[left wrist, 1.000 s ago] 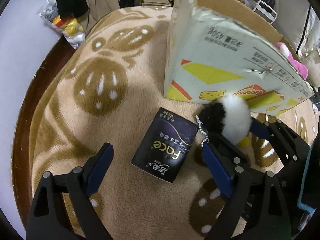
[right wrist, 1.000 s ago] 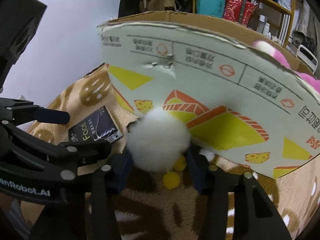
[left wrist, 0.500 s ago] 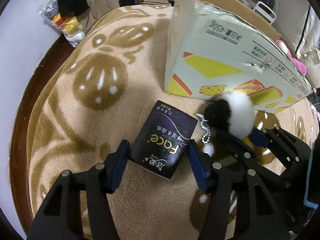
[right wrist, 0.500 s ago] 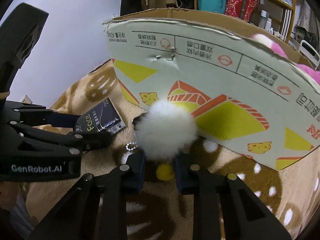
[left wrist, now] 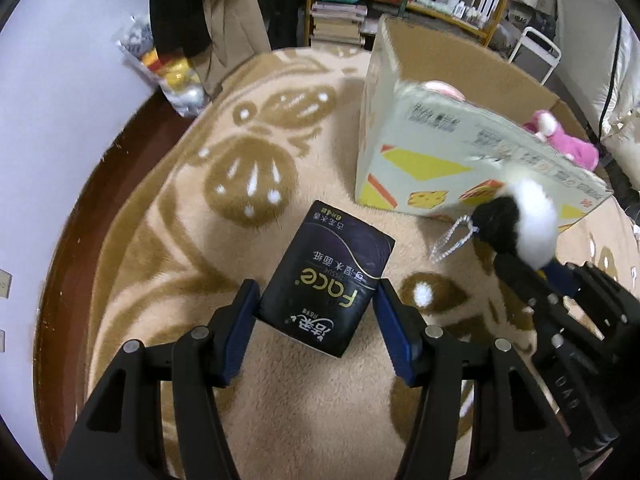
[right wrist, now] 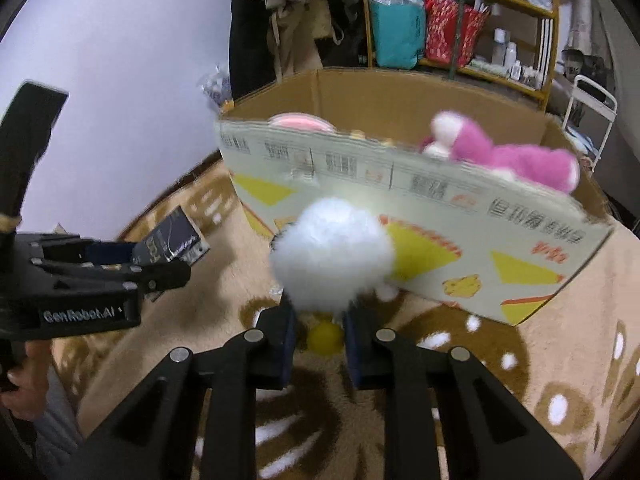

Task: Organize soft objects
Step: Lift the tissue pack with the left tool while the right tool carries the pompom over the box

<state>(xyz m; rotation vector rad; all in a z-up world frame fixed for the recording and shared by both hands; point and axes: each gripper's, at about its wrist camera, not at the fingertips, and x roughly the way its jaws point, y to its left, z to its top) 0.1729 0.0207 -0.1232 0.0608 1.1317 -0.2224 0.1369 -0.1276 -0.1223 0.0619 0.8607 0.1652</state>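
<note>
The left hand-held gripper [left wrist: 316,308], at lower centre of its view, is clamped on a glossy black tissue pack [left wrist: 326,276]; its blue pads press the pack's two long sides. The soft rectangular pack runs its long axis away from the jaws toward the upper frame, near end nearly touching the fleecy tan-and-brown blanket [left wrist: 240,216]. At lower centre of the other view, the right hand-held gripper [right wrist: 320,332] has its jaws closing on a fluffy plush keychain [right wrist: 332,256], a round white pom-pom with a black part, yellow feet between the pads and a bead chain dangling. The plush sits upright just above the fingers. Behind it stands an open printed cardboard box [right wrist: 400,200], a pink plush toy [right wrist: 504,156] inside at upper right.
</note>
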